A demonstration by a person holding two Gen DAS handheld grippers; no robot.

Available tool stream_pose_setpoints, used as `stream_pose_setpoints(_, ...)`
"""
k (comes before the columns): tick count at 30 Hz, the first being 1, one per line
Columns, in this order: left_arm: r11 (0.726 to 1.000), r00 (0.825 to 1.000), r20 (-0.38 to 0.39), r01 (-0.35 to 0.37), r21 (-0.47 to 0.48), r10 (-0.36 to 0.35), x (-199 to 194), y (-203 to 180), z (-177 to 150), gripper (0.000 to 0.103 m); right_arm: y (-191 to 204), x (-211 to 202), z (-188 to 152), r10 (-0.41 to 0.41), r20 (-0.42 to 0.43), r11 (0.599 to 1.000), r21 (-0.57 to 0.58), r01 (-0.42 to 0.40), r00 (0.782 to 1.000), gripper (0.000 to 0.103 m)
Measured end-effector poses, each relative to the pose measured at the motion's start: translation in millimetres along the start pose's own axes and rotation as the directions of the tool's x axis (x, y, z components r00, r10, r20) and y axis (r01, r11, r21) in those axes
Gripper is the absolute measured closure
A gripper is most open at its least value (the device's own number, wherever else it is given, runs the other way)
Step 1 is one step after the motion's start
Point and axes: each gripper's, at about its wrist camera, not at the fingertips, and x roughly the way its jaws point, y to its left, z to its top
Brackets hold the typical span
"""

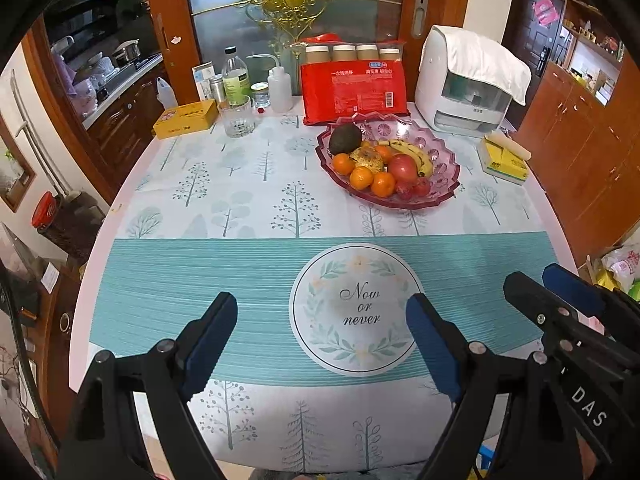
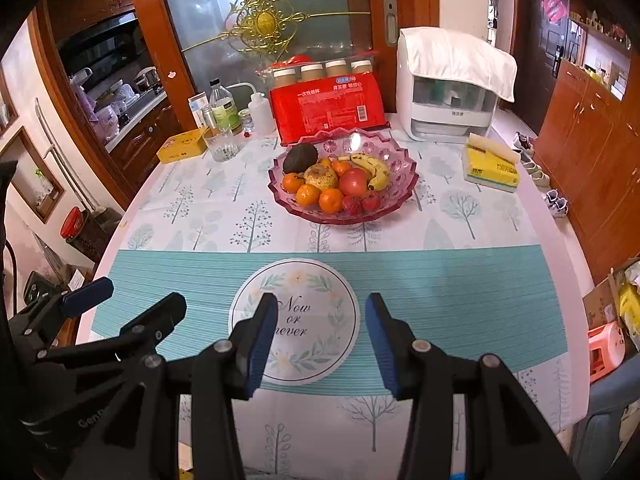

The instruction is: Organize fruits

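A pink glass fruit bowl (image 1: 442, 152) (image 2: 402, 160) stands at the far middle of the table. In it lie an avocado (image 1: 345, 138) (image 2: 300, 158), a banana (image 1: 416, 156) (image 2: 374, 168), a red apple (image 1: 402, 168) (image 2: 354, 182), several oranges (image 1: 361, 178) (image 2: 308, 194) and small red strawberries (image 1: 420, 188) (image 2: 362, 202). My left gripper (image 1: 322, 312) hovers open over the round "Now or never" print, well short of the bowl, with nothing between its fingers. Just right of it my right gripper (image 2: 322, 312) holds a narrower gap, also with nothing in it.
Behind the bowl stand a red pack of paper cups (image 1: 354, 88), a white appliance under a cloth (image 1: 464, 80), bottles and a glass (image 1: 237, 118). A yellow tin (image 1: 186, 118) lies far left, a yellow tissue pack (image 2: 492, 168) far right. A pink stool (image 2: 606, 350) stands beside the table.
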Motion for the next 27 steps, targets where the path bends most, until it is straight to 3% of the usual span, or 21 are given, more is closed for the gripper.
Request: stream_pose_setpoints(27,1.0,1.0,0.008,-0.008,0.007,0.008,-8.0,-0.8,-3.6,0.017,2.5,-8.7,-3.3,0.004,0.015,1.0,0.008,-0.005,1.0,0.057)
